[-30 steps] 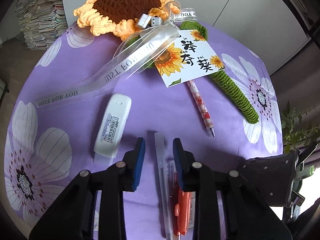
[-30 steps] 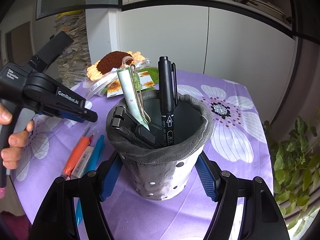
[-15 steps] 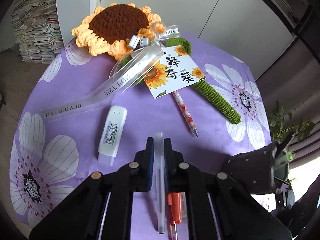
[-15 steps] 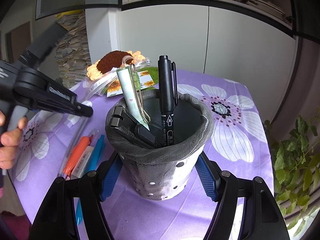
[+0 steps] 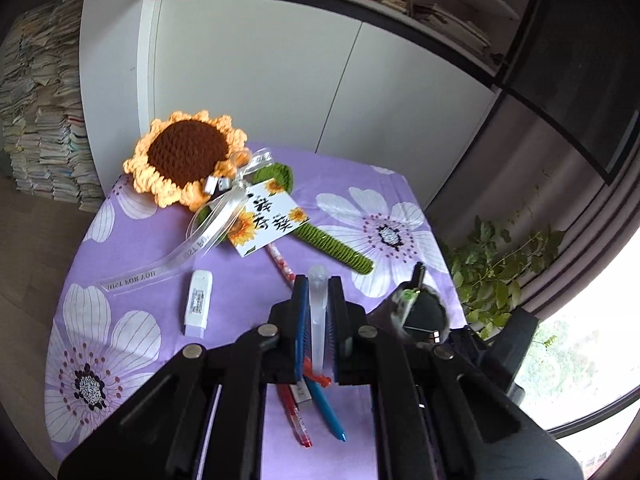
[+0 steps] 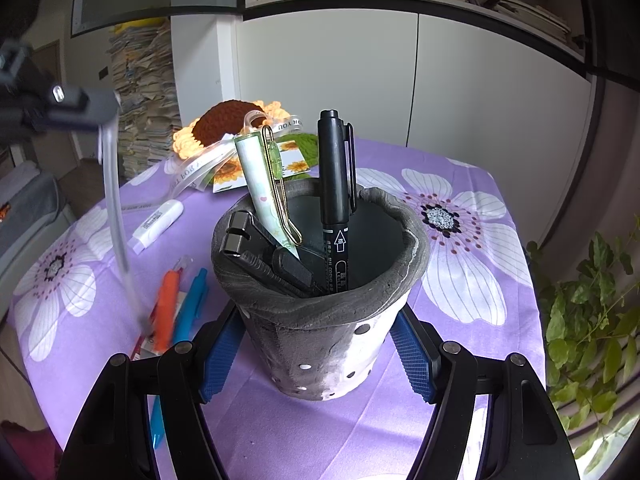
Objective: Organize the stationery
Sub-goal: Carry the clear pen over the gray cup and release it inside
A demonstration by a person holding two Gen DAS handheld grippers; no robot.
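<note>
The left tongs (image 5: 318,300) are pinched tight on a clear frosted pen (image 5: 319,312), lifted off the tabletop (image 5: 132,248); from the right wrist view the pen (image 6: 114,208) hangs down at a slant from the tongs, its lower end blurred just above the loose pens that lie left of the grey pen pot (image 6: 320,308).

That pot stands on the purple flowered cloth between the blue pads of the right tongs (image 6: 318,354), which are spread wide to either side of it; whether the pads actually press its wall I cannot tell. Inside the pot stand a black marker (image 6: 336,192), a pale green pen with a gold clip (image 6: 266,188) leaning toward the pot's left rim, and some black clips (image 6: 264,260) resting against that same rim.

Left of the pot, flat on the cloth, lie an orange pen (image 6: 166,308), a blue pen (image 6: 192,304) just beside it and a red-tipped pen (image 5: 294,416) seen under the left tongs. Further left of the pot is a white correction tape (image 6: 158,222). Behind the pot lies a crocheted sunflower (image 5: 186,158) with a ribbon and a printed card (image 5: 268,218), and a pink patterned pen (image 5: 282,266) pokes out from under the card
</note>
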